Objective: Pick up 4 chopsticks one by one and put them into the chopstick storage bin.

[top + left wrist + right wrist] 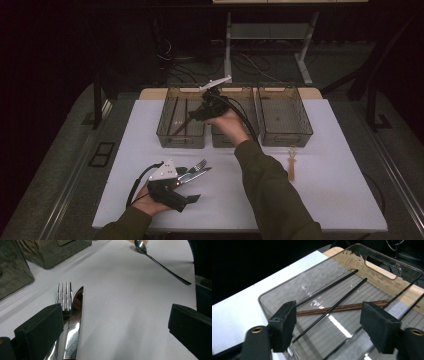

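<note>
My right gripper (194,116) (328,315) hangs open over the left clear bin (171,135) (287,282), with nothing between its jaws. In that bin lie two black chopsticks (332,307) and a brown wooden chopstick (342,308) (181,127) crossing under them. Near the table's front left, my left gripper (192,186) (115,315) rests low and open. A fork (198,164) (64,296) and a knife (198,175) (75,315) lie side by side on the white table, right by its left jaw, which hides their handles. No pad presses on them.
Two more clear bins (222,140) (285,137) stand in a row to the right of the first, at the back of the white table (325,190). A spoon (292,165) (162,263) lies alone at the right. Floor cables and a desk frame sit behind.
</note>
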{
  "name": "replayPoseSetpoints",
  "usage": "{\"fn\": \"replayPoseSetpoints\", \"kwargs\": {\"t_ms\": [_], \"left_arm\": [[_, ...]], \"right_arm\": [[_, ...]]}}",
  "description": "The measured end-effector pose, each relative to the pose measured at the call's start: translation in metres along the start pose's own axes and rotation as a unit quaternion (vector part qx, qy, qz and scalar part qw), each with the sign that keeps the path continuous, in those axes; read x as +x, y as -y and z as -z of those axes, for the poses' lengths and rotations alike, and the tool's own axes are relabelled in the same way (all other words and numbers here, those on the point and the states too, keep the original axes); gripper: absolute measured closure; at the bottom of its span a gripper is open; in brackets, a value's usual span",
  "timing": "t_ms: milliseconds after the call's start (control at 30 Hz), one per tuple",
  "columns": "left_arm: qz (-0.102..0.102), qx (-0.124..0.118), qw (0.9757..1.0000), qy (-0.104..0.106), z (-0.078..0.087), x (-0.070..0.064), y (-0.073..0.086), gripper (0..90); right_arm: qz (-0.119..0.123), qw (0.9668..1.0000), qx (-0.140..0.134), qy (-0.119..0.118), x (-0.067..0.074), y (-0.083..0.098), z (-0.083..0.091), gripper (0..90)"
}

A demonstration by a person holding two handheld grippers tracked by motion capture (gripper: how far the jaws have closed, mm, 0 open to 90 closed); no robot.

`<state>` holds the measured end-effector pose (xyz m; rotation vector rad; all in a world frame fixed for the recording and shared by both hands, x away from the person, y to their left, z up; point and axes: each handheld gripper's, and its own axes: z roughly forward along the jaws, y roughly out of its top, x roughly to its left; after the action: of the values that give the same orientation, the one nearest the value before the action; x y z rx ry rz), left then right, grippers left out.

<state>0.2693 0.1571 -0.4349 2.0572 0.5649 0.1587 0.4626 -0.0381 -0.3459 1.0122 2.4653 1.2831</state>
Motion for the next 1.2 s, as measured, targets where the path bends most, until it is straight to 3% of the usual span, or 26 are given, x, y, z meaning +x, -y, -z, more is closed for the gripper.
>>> {"fn": "replayPoseSetpoints", "kwargs": {"t_ms": [67,200,367,667,1200], "left_arm": [[0.001,0.001,1.0,0.0,0.0,0.0,0.0,0.0],[0.001,0.002,1.0,-0.001,0.0,0.0,0.0,0.0],[0.004,0.0,1.0,-0.004,-0.001,0.0,0.001,0.0],[0.012,-0.002,0.9999,-0.005,-0.001,0.0,0.001,0.0],[0.012,0.004,0.9999,-0.011,-0.001,0.001,0.002,0.0]], "right_arm": [[0.002,1.0,-0.004,-0.007,0.0,0.005,0.005,27.9],[0.006,1.0,-0.007,0.003,0.0,0.016,0.014,25.3],[0.003,0.9995,-0.007,0.029,0.0,0.03,0.023,18.0],[-0.01,0.9996,-0.013,0.025,-0.009,0.055,0.05,14.1],[0.027,0.9987,-0.033,0.028,-0.007,0.109,0.099,12.4]]}}
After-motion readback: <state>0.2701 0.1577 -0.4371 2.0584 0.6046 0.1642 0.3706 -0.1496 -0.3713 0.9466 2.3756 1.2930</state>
